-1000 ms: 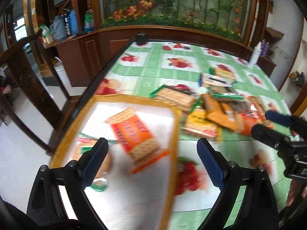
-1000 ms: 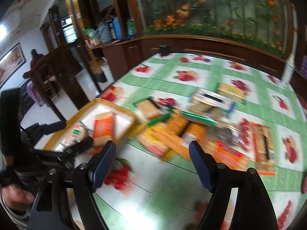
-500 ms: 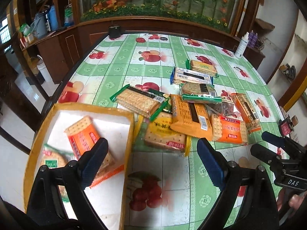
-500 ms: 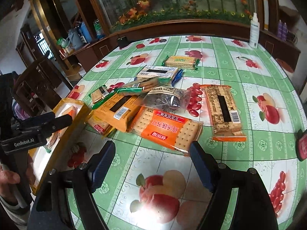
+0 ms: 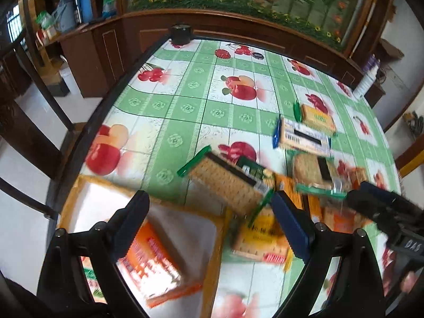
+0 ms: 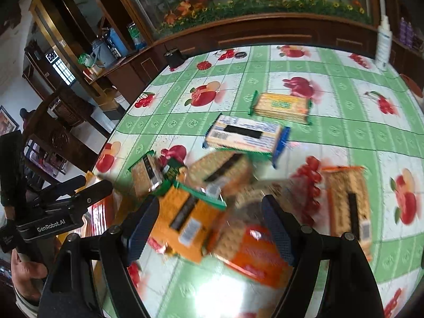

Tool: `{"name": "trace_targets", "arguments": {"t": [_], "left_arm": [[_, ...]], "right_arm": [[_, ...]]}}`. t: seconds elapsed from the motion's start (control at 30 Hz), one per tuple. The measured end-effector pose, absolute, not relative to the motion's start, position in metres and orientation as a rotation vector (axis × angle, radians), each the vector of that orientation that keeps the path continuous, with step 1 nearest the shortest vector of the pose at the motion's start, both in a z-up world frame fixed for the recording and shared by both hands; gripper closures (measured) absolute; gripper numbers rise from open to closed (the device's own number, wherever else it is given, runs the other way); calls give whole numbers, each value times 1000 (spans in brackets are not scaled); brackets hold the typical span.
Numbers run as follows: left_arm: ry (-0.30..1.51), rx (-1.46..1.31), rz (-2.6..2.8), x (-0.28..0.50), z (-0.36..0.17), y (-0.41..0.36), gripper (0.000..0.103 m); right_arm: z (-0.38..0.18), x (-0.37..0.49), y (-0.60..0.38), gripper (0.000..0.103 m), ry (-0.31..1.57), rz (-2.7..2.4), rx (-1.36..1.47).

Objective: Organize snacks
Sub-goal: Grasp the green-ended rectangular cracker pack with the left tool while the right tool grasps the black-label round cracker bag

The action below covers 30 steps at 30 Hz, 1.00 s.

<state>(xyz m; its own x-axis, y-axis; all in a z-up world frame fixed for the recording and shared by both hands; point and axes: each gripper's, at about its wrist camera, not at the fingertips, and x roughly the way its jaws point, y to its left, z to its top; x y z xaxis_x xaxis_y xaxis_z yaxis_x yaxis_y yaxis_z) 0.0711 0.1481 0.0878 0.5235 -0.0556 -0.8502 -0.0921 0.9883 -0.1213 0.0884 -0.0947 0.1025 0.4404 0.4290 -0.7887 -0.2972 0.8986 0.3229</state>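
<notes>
In the left wrist view, our left gripper (image 5: 212, 224) hangs with jaws apart and empty above the tray (image 5: 87, 185), where an orange cracker packet (image 5: 153, 259) lies near. In the right wrist view, our right gripper (image 6: 209, 228) stands agape and empty over the heaped snack packets (image 6: 190, 220) at the table's (image 6: 344, 132) middle.

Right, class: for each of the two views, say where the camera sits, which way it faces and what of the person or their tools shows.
Left wrist: on the left gripper, angled down over the tray; the right gripper's tip shows at right.
Right wrist: on the right gripper, angled down over the snack pile; the left gripper and a hand show at left.
Both share the fruit-print tablecloth and the blue-ended cracker pack.
</notes>
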Motion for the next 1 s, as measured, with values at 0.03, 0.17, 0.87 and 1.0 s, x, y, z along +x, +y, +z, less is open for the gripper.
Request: {"name": "trace_targets", "arguments": {"t": [0.03, 0.17, 0.87, 1.0], "left_arm": [[1031, -168, 21, 76, 86, 148, 9], [1077, -202, 1, 90, 74, 145, 9], [1203, -318, -43, 153, 31, 124, 9], [1204, -310, -83, 155, 36, 124, 9]], "right_arm": [[99, 94, -92, 23, 1033, 448, 150], [87, 109, -85, 23, 1086, 437, 178], [95, 126, -98, 23, 1070, 442, 170], [90, 130, -101, 23, 1091, 424, 174]]}}
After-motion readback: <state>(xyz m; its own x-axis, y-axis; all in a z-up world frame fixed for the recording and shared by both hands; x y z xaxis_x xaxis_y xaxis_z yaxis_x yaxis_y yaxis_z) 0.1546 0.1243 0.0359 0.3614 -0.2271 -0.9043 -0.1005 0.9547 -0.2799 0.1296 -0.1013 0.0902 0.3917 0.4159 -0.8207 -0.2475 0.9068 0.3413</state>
